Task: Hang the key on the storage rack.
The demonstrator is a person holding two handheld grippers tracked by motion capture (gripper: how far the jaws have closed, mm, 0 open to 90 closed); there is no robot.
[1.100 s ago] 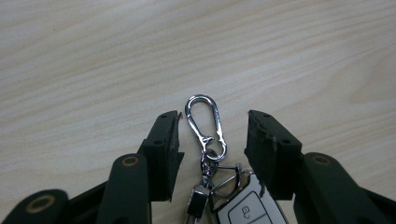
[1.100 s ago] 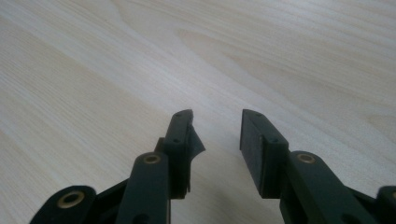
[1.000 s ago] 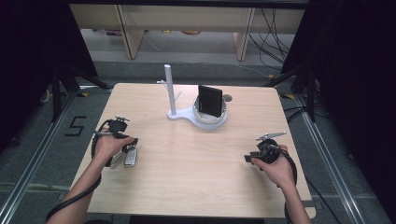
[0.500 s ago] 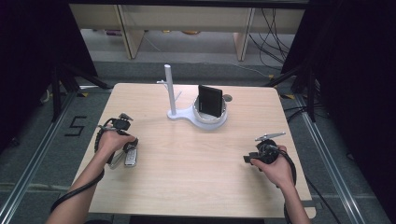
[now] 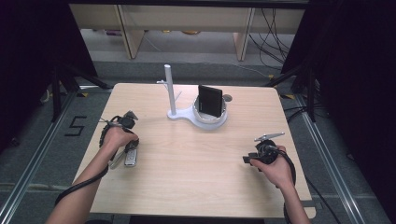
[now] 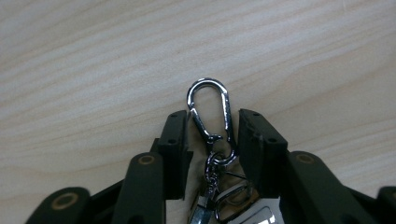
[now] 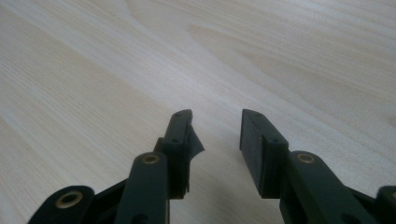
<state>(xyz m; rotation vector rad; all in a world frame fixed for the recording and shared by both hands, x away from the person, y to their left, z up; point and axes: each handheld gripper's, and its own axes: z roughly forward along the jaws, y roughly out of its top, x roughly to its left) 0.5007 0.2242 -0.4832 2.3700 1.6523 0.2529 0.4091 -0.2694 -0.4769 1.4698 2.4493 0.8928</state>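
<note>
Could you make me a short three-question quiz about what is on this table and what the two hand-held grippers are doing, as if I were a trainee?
1. True or false: the right gripper has something between its jaws.
2. What lies between the jaws of the left gripper?
A. a pen
B. a metal clip on a key ring
C. a cup
3. Fill in: the black upright slab stands in the ring of the white ____ at the far side of the table.

Key:
1. False; its jaws are open over bare wood.
2. B; the silver carabiner clip lies on the table between the open jaws, which do not yet pinch it.
3. stand.
</note>
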